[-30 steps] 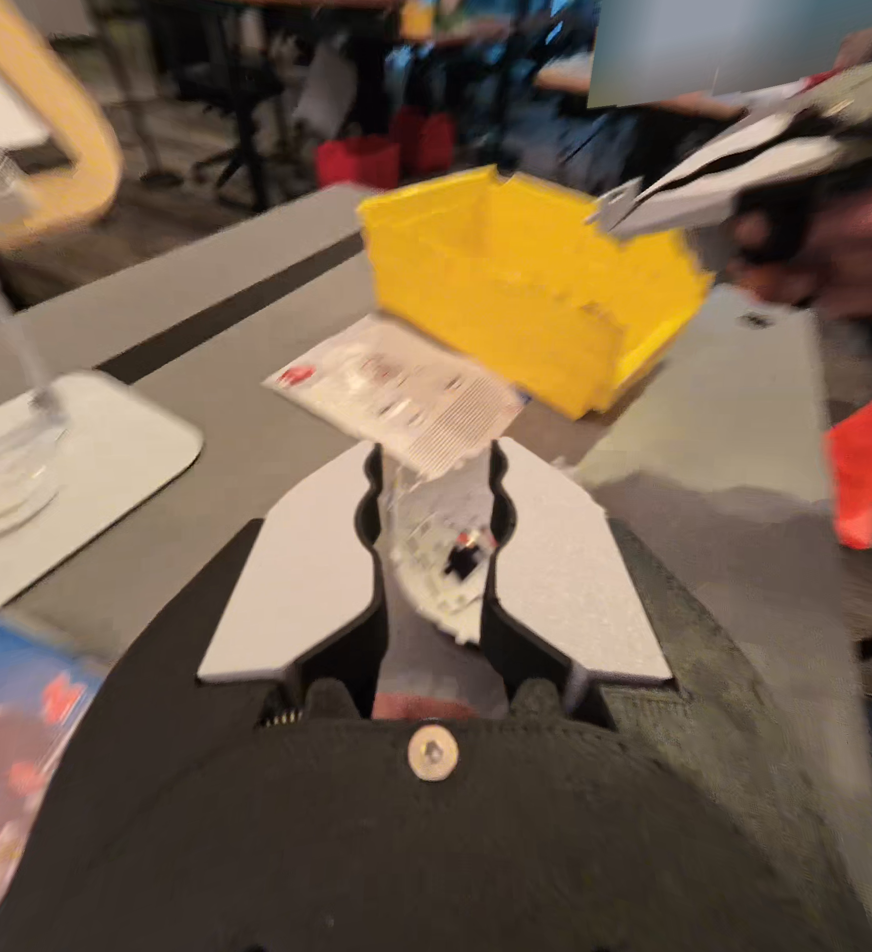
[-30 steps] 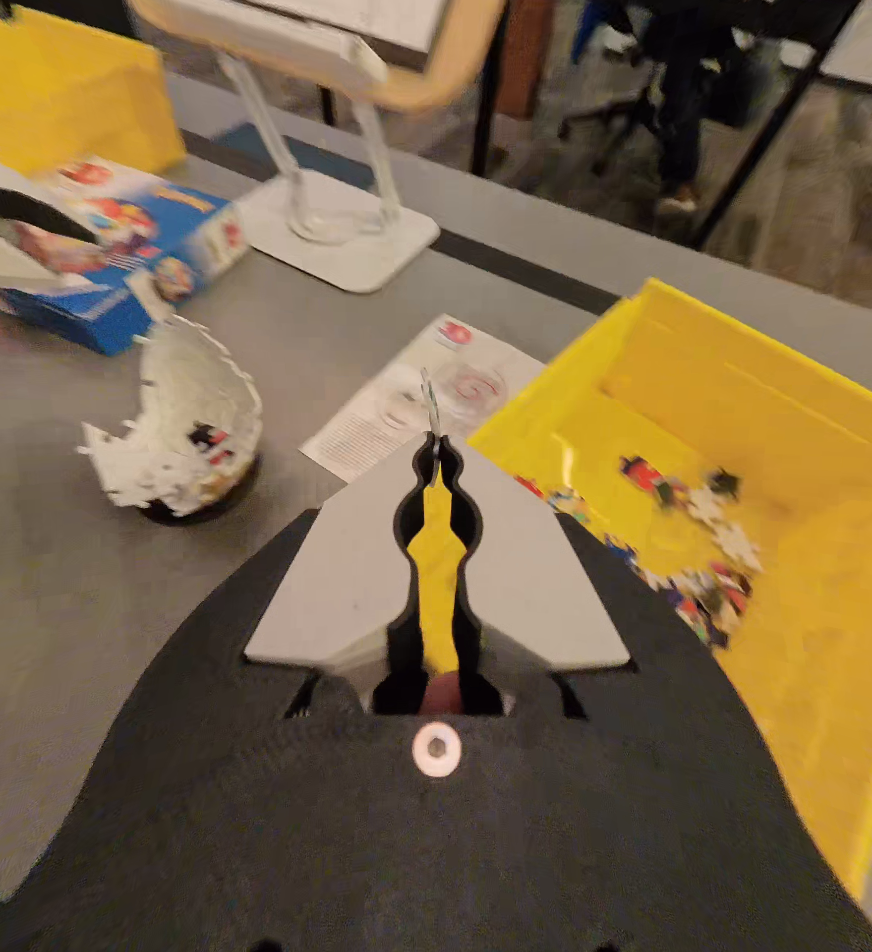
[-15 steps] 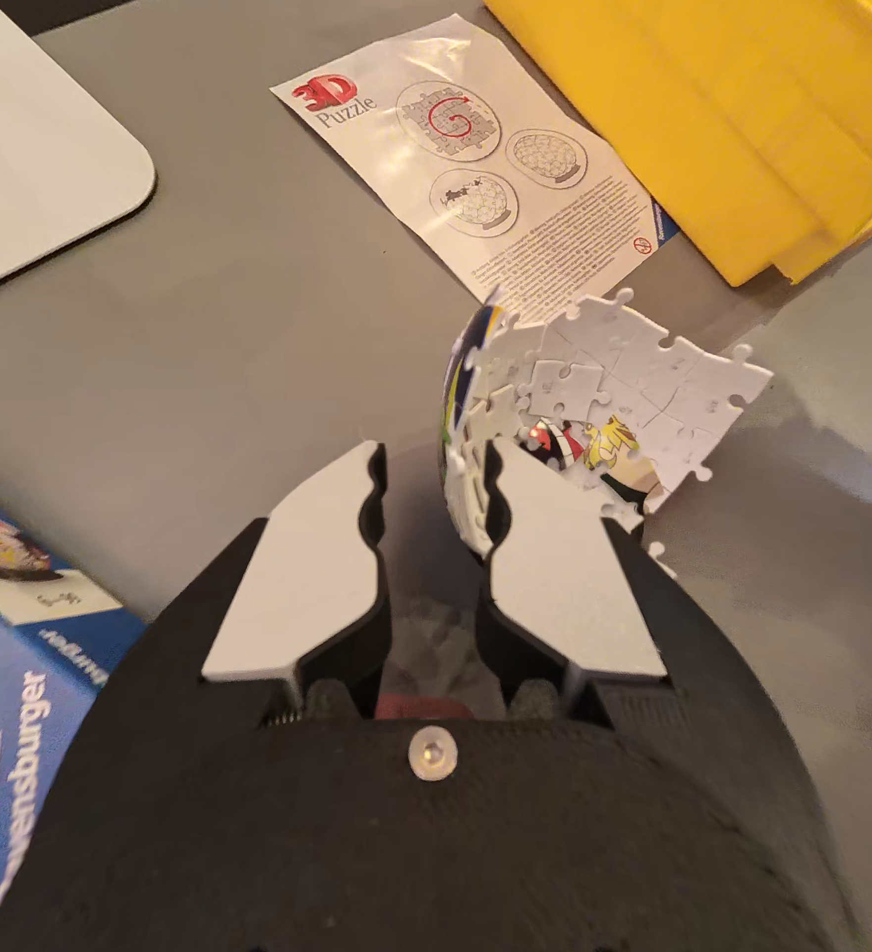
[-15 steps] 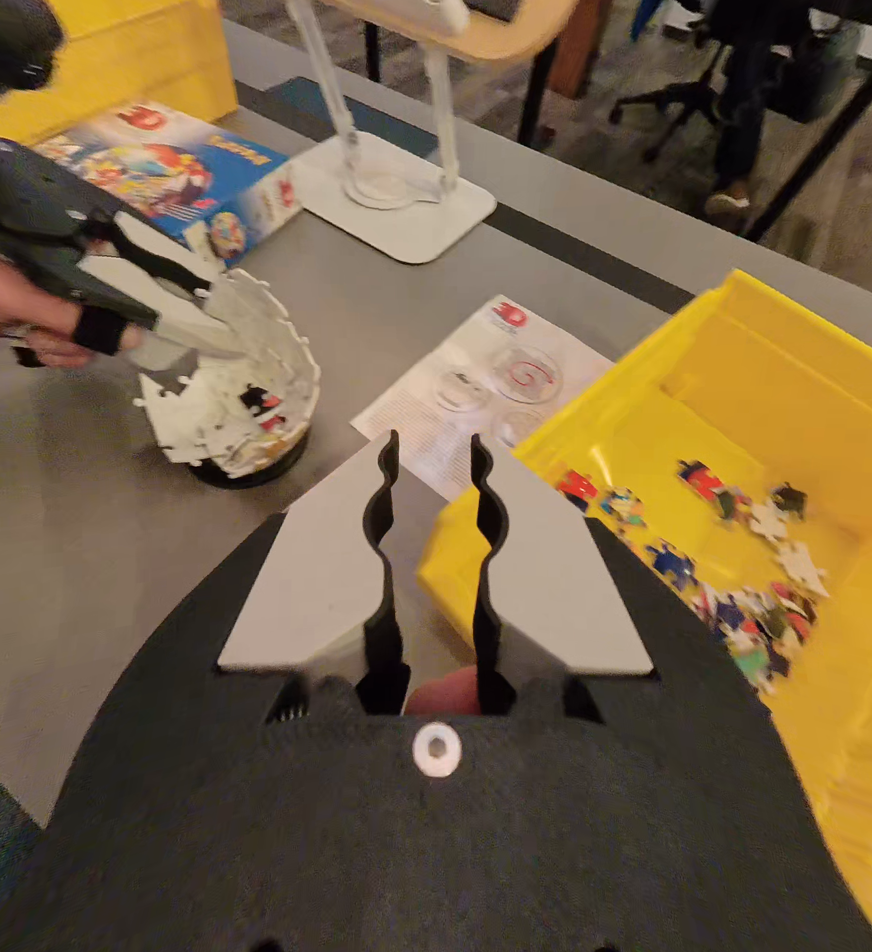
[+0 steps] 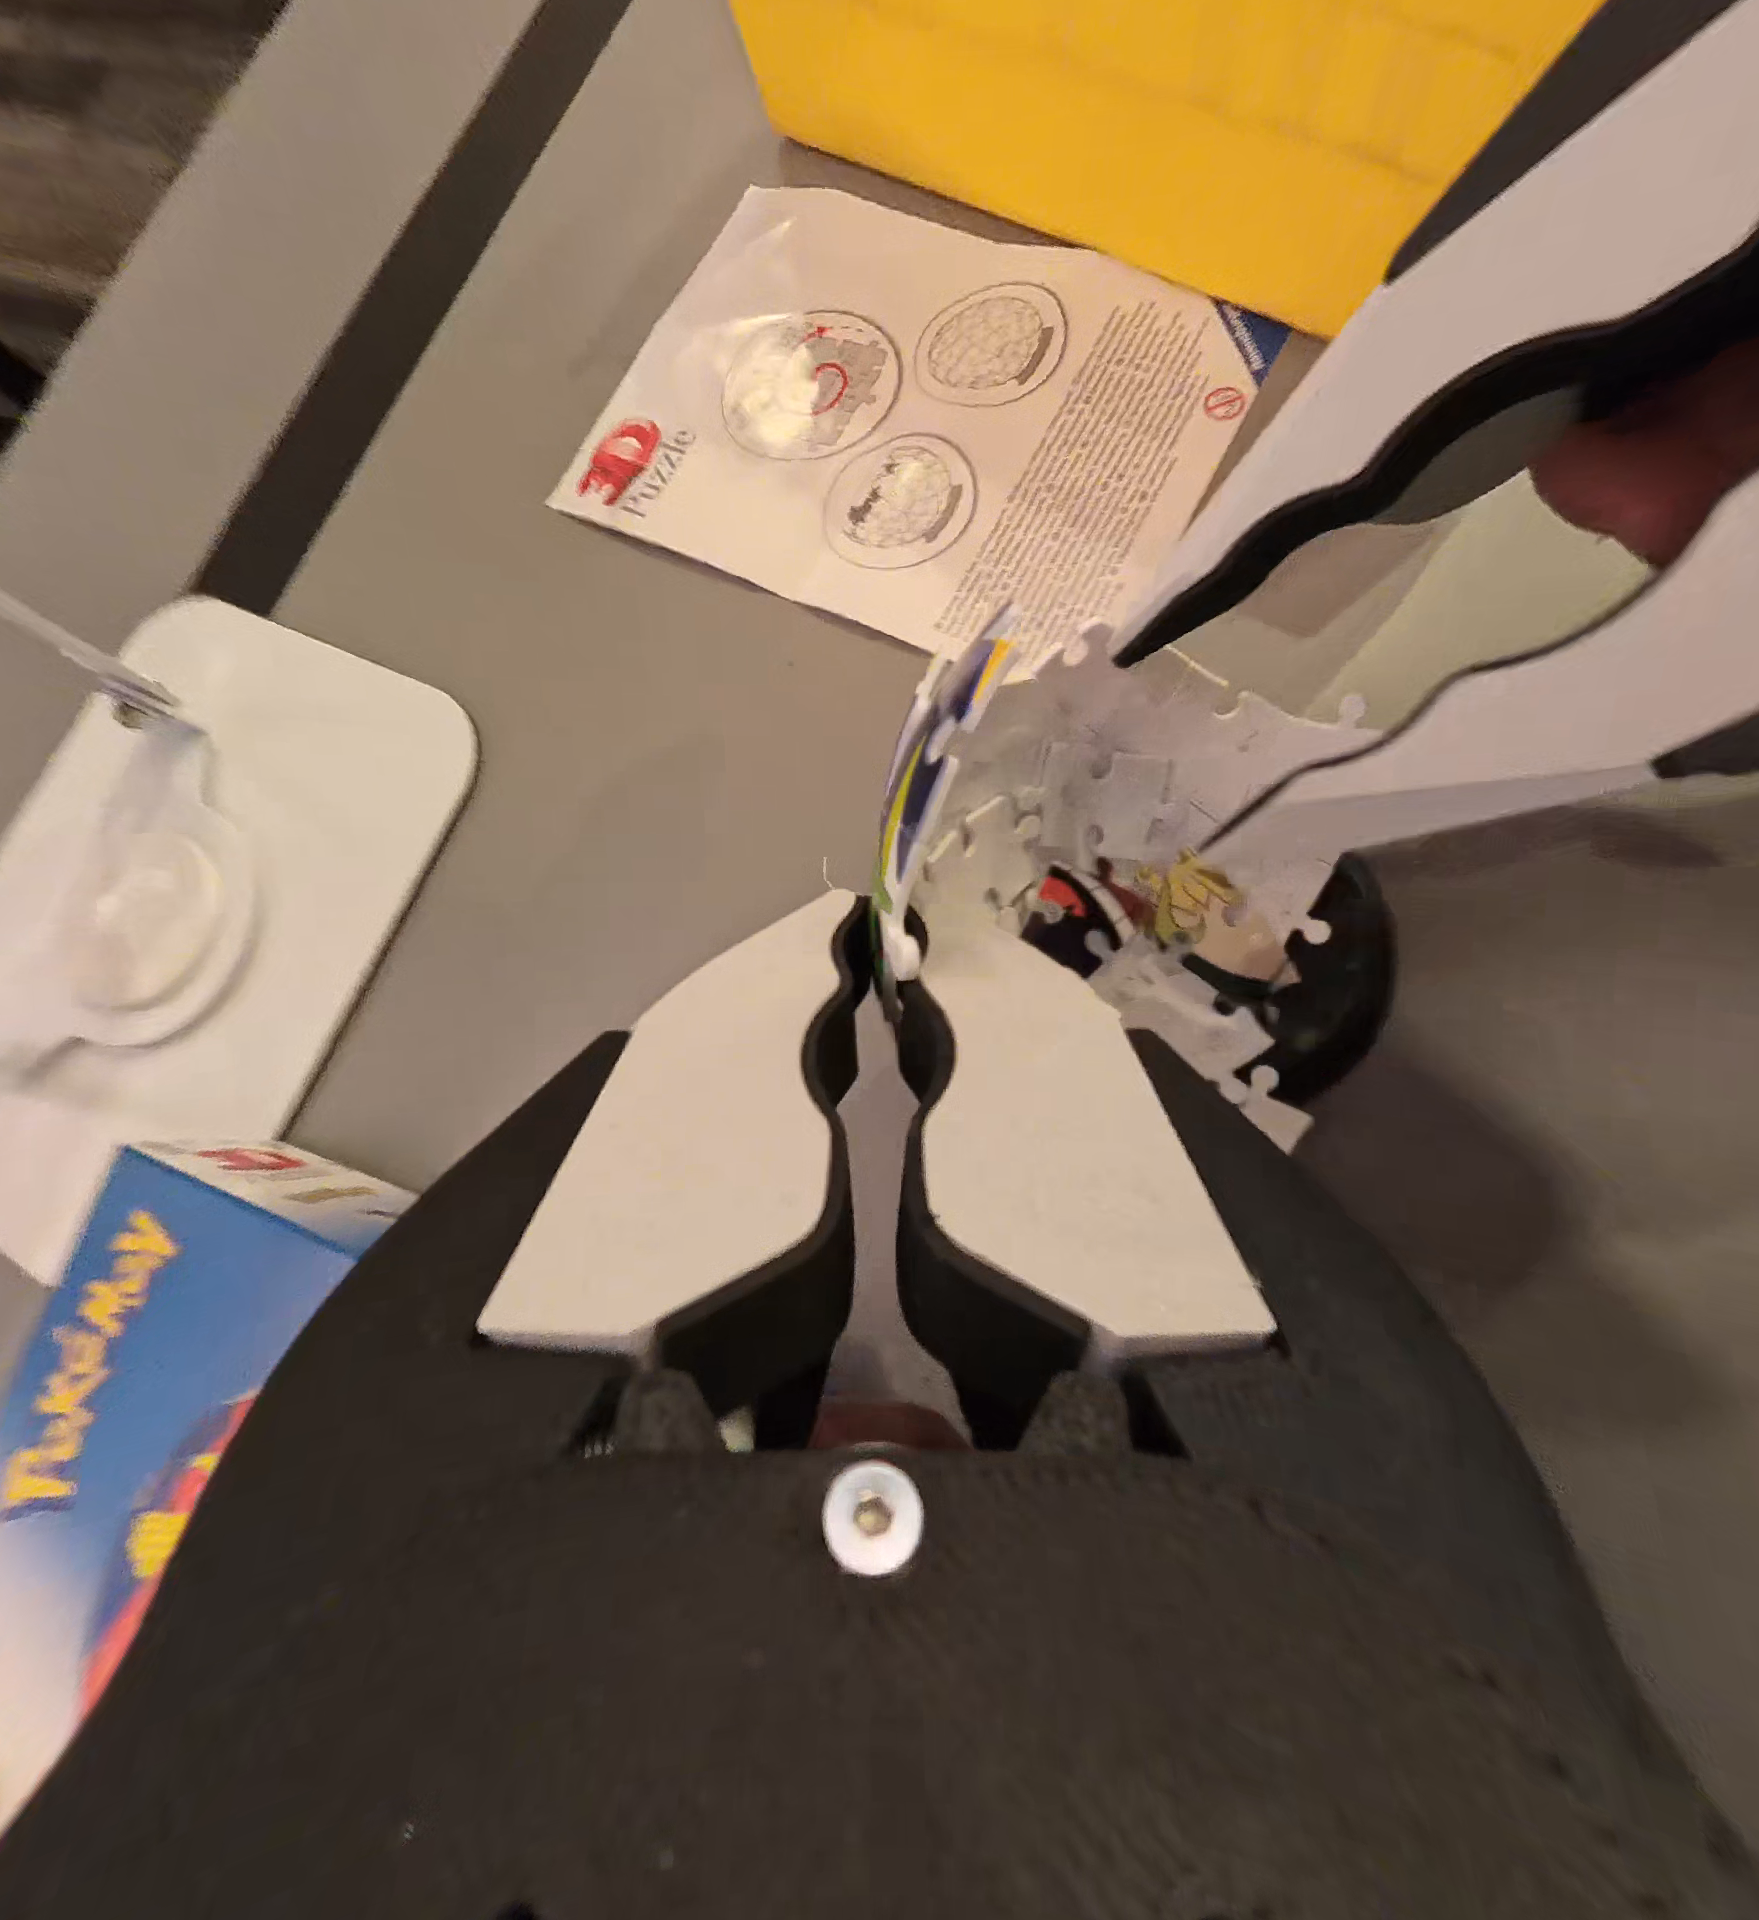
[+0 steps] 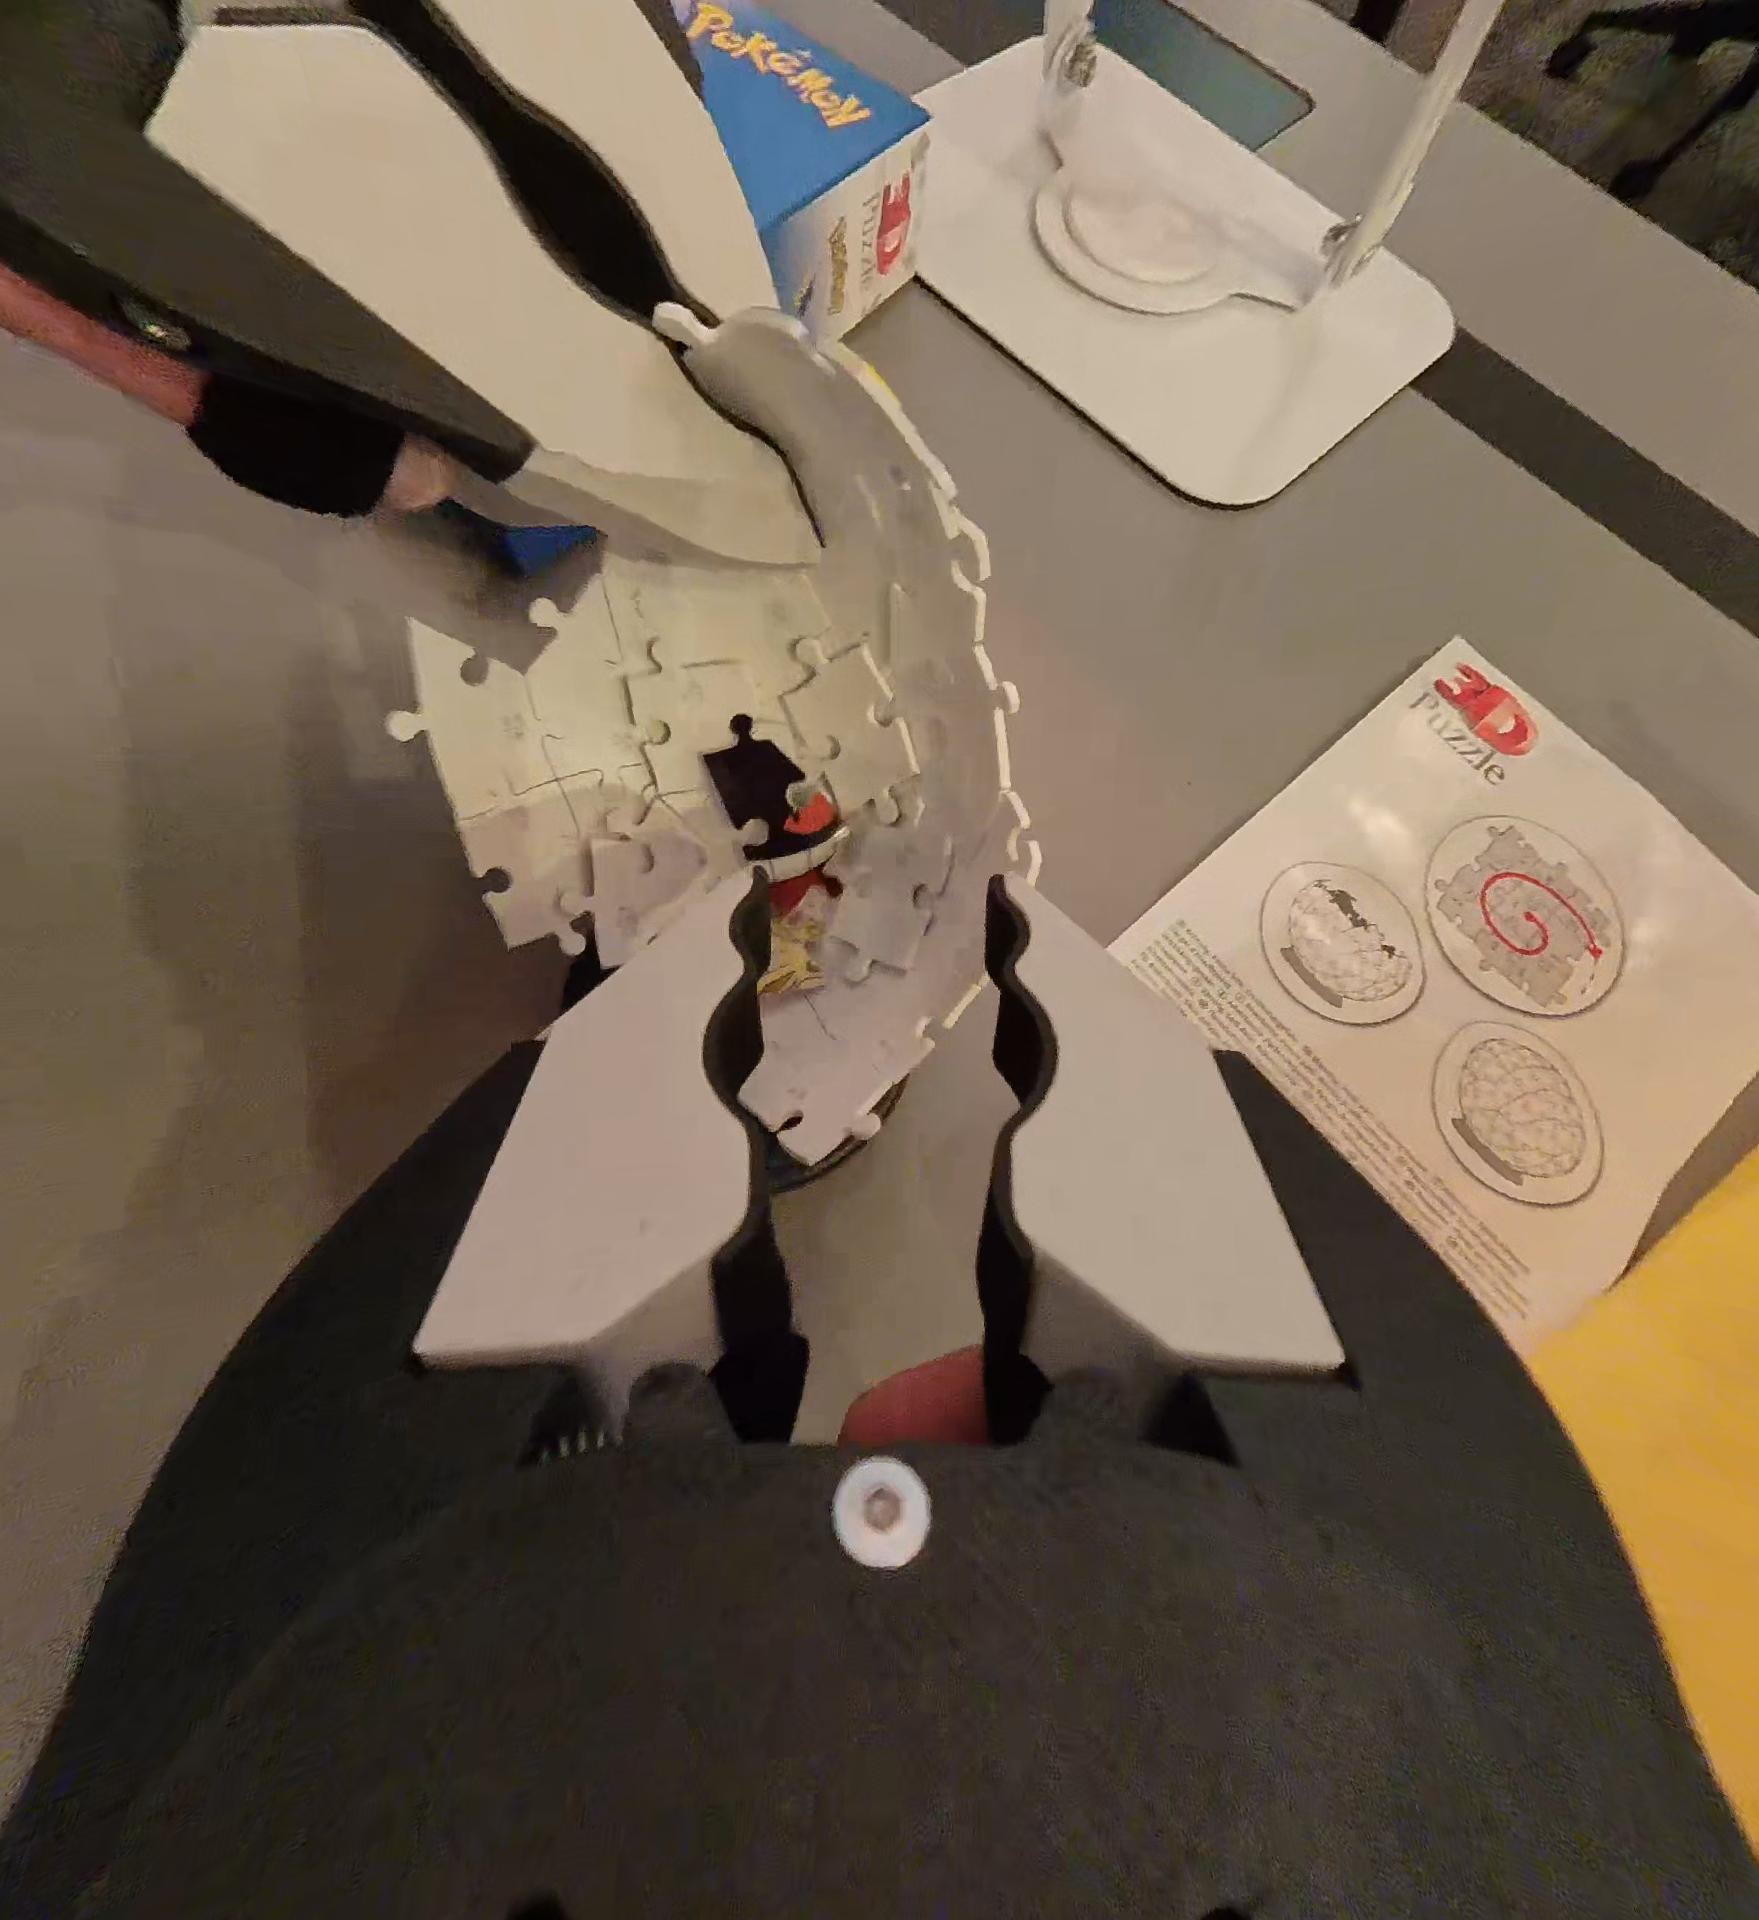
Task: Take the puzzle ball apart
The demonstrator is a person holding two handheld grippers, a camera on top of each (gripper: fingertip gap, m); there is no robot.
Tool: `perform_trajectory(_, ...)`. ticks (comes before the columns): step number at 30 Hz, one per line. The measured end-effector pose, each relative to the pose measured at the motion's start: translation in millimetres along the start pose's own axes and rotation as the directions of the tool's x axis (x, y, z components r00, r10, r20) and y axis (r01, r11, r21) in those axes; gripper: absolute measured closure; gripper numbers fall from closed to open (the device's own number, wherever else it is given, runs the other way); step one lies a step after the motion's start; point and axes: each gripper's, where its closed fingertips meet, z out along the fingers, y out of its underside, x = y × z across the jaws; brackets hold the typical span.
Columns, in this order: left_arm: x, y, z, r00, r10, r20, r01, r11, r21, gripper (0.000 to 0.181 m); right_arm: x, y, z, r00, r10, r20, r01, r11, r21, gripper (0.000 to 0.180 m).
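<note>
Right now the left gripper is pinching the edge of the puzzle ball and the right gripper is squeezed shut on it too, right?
Not quite. The left gripper does pinch the edge of the puzzle ball, but the right gripper is open, its fingers spread apart over the ball's lower edge without closing on it. The right wrist view shows the gap plainly.

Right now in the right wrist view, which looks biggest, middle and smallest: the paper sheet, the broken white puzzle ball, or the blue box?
1. White paper instruction sheet and half-open white puzzle ball shell: alike, too close to rank.
2. Blue cardboard box: smallest, though farther off and partly hidden.
</note>
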Motion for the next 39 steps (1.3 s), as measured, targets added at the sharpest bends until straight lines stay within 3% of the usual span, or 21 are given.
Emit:
perform_trajectory(6,-2.5,1.7,7.9,0.994,0.052,0.094,-0.054,0.998,0.018,0.178,8.9,1.6,6.6,0.997,-0.038,-0.073,0.038,0.999,-0.007,0.147)
perform_trajectory(12,-2.7,-11.6,3.2,0.984,0.086,0.155,-0.102,0.990,0.101,0.178,-15.6,11.8,2.1,0.993,-0.098,0.071,0.099,0.995,-0.016,0.142)
perform_trajectory(15,2.8,-21.9,-0.6,0.969,0.143,0.201,-0.172,0.976,0.133,0.178,-19.8,20.9,12.3,0.990,-0.125,0.067,0.128,0.991,-0.037,0.135)
perform_trajectory(18,2.6,-23.6,-3.2,0.952,0.169,0.255,-0.209,0.968,0.141,0.178,-19.6,35.9,18.2,0.991,-0.105,0.079,0.113,0.988,-0.102,0.147)
perform_trajectory(24,3.2,-16.1,3.0,0.953,0.147,0.263,-0.189,0.971,0.145,0.178,-21.3,36.9,19.0,0.990,-0.115,0.086,0.121,0.990,-0.068,0.138)
perform_trajectory(29,3.2,-20.4,2.6,0.956,0.117,0.268,-0.168,0.971,0.172,0.179,-23.3,39.3,29.8,0.983,-0.162,0.081,0.169,0.982,-0.082,0.146)
perform_trajectory(32,3.5,-22.0,1.2,0.961,0.095,0.259,-0.148,0.970,0.192,0.178,-22.2,38.3,32.7,0.979,-0.188,0.077,0.194,0.977,-0.084,0.160)
perform_trajectory(39,0.2,-18.9,-1.7,0.958,0.074,0.278,-0.135,0.969,0.207,0.179,-23.1,29.9,26.5,0.983,-0.172,0.070,0.172,0.985,0.000,0.162)
